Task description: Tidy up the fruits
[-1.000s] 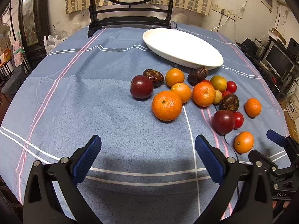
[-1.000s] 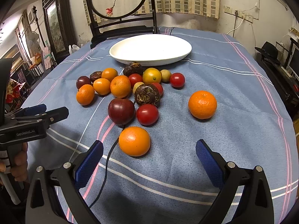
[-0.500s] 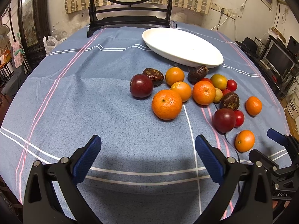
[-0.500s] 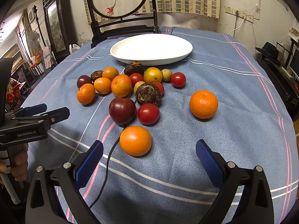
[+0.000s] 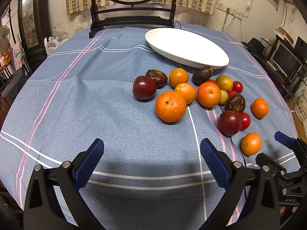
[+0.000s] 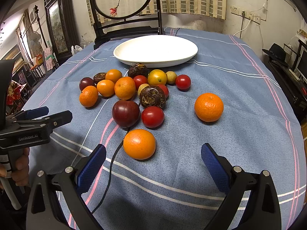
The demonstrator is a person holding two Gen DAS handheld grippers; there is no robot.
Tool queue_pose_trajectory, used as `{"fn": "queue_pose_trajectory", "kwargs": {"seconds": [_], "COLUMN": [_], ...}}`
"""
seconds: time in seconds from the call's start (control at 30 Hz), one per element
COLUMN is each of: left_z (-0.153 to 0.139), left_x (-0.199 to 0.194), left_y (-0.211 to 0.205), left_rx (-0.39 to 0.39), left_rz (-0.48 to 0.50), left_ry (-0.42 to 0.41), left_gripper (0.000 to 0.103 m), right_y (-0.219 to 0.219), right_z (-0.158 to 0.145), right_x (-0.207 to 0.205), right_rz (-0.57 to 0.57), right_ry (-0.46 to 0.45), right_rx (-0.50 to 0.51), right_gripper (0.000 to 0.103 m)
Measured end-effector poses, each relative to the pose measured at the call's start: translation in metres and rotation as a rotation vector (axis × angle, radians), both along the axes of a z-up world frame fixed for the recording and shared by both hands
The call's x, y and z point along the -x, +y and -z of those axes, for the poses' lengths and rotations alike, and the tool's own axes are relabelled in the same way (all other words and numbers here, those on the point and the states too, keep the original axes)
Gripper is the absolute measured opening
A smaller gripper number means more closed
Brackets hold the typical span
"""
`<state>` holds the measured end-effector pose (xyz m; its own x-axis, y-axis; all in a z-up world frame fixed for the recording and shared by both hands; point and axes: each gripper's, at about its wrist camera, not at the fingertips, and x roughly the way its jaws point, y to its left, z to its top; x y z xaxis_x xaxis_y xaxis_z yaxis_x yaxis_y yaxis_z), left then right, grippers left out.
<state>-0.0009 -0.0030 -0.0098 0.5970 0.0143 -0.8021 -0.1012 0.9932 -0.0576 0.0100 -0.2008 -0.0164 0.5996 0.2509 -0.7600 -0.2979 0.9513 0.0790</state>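
Observation:
A pile of fruit lies on the blue cloth: several oranges, dark plums, red tomatoes and wrinkled brown fruits. An empty white oval plate sits behind the pile. My left gripper is open, short of a large mandarin and a plum. My right gripper is open, with a smooth orange just ahead between its blue pads. A lone mandarin lies to the right. A plum and a tomato sit behind the orange.
A black cable runs from the pile toward the right gripper. A dark wooden screen stand rises at the table's far edge. A hand holds the left gripper at the right view's left edge. Bare cloth spreads left of the pile.
Both grippers have crept slightly forward toward the fruit. Both stay open, and no fruit has moved.

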Motion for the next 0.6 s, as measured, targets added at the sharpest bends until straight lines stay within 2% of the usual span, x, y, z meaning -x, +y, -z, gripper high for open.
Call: {"fn": "queue_pose_trajectory", "kwargs": {"seconds": [0.3,0.53,0.57,0.6], "left_z": [0.002,0.01,0.011,0.013], "left_x": [0.0,0.0,0.0,-0.001], "left_y": [-0.001,0.007,0.009,0.012], "left_rx": [-0.001,0.007,0.009,0.012], "left_rz": [0.001,0.01,0.011,0.013], "left_ry": [0.003,0.012,0.015,0.017], "left_gripper": [0.098,0.098,0.098,0.098], "right_y": [0.005,0.019,0.021,0.024], "right_z": [0.002,0.006,0.006,0.007], "right_x": [0.002,0.002,0.002,0.0], "right_rz": [-0.009,-0.061,-0.074,-0.083], "right_ry": [0.003,0.011,0.015,0.02], "right_rx": [0.011,0.047,0.048,0.051], "right_gripper": [0.099,0.099,0.096,0.086]}}
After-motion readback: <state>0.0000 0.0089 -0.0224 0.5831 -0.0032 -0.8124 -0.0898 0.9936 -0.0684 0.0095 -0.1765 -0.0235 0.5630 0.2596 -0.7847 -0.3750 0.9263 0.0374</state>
